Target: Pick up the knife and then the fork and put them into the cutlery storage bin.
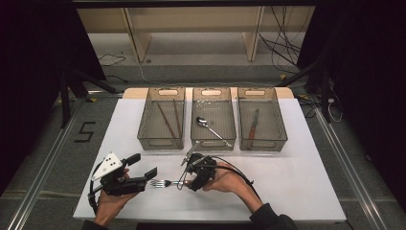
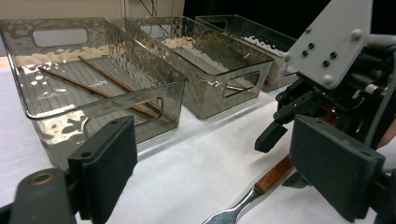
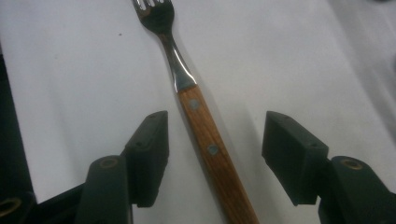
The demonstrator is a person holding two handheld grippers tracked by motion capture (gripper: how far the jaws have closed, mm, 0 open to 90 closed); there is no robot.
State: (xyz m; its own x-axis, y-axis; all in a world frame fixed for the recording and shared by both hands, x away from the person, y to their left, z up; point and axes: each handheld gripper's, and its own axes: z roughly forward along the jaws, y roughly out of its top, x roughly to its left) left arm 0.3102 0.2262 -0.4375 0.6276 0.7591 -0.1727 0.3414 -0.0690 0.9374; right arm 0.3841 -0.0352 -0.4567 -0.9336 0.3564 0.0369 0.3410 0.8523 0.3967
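A fork [image 1: 165,183] with a wooden handle and steel tines lies flat on the white table near the front edge. In the right gripper view the fork [image 3: 210,149] runs up between the jaws of my right gripper [image 3: 215,116]. The pads stand apart on either side of the handle and do not touch it. From above, my right gripper [image 1: 185,181] points left over the handle end. My left gripper [image 1: 142,166] is open just left of the tines, with nothing in it. In the left gripper view the fork [image 2: 266,179] shows low between the wide jaws of my left gripper [image 2: 219,126].
Three clear bins stand in a row behind the fork. The left bin [image 1: 155,143] holds two chopsticks [image 1: 167,120], the middle bin [image 1: 213,144] a spoon [image 1: 208,125], and the right bin [image 1: 268,144] a knife [image 1: 253,125]. Bare white tabletop [image 1: 297,177] lies to the right.
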